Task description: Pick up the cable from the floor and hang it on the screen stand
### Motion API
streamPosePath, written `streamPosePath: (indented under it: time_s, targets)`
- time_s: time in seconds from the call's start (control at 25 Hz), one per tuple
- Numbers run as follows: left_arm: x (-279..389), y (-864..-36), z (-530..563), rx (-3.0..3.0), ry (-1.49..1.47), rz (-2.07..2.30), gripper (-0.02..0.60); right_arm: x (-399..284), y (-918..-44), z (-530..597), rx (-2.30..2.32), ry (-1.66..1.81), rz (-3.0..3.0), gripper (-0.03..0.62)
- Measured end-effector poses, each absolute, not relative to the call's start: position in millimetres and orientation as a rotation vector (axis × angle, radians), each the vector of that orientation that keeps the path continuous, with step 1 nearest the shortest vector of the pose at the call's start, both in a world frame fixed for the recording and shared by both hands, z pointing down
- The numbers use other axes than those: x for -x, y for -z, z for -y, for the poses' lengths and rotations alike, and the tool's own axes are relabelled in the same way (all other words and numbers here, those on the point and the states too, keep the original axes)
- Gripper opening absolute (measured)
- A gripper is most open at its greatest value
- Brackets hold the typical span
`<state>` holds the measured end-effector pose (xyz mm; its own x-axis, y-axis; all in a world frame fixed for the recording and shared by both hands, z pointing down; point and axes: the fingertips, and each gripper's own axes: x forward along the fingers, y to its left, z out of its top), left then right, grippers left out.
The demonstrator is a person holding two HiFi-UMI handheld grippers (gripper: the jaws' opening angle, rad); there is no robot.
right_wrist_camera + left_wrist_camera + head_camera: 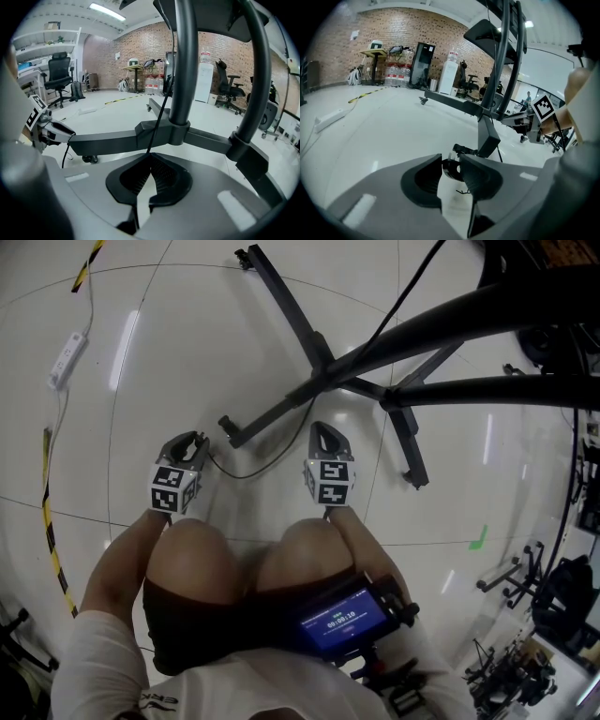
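A thin black cable [258,468] runs down from the dark screen stand [314,381] and curves across the glossy floor. My left gripper [192,440] is low beside a stand leg's caster [228,427]. In the left gripper view its jaws [451,161] are closed on a black rounded part of the cable [450,169], which touches both pads. The right gripper view shows cable dangling from the left gripper [70,133]. My right gripper [325,432] is shut [150,157], and the cable [159,112] rises from its tips along the stand's pole.
The stand's legs [281,296] spread over the floor ahead, and two thick poles [487,390] cross at the upper right. A white power strip [66,360] and yellow-black tape [52,540] lie at the left. Tripods and gear [525,652] crowd the lower right.
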<state>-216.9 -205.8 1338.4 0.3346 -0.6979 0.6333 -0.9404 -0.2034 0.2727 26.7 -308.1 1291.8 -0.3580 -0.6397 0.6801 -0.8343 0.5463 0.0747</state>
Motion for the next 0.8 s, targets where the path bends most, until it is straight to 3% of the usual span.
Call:
streamPosePath:
  time_s: [0.44,0.8]
  targets:
    - [206.4,-1291.8,210.1,-2.106,-0.567,1.413,0.118,-30.7,-1272.3,308.7,-1.200,-0.375,2.106,0.015]
    - [201.4,-1140.7,211.8,-2.105,-0.572,1.426,0.118,-27.2,-1142.2,263.4,-1.159,-0.455,2.064,0.015]
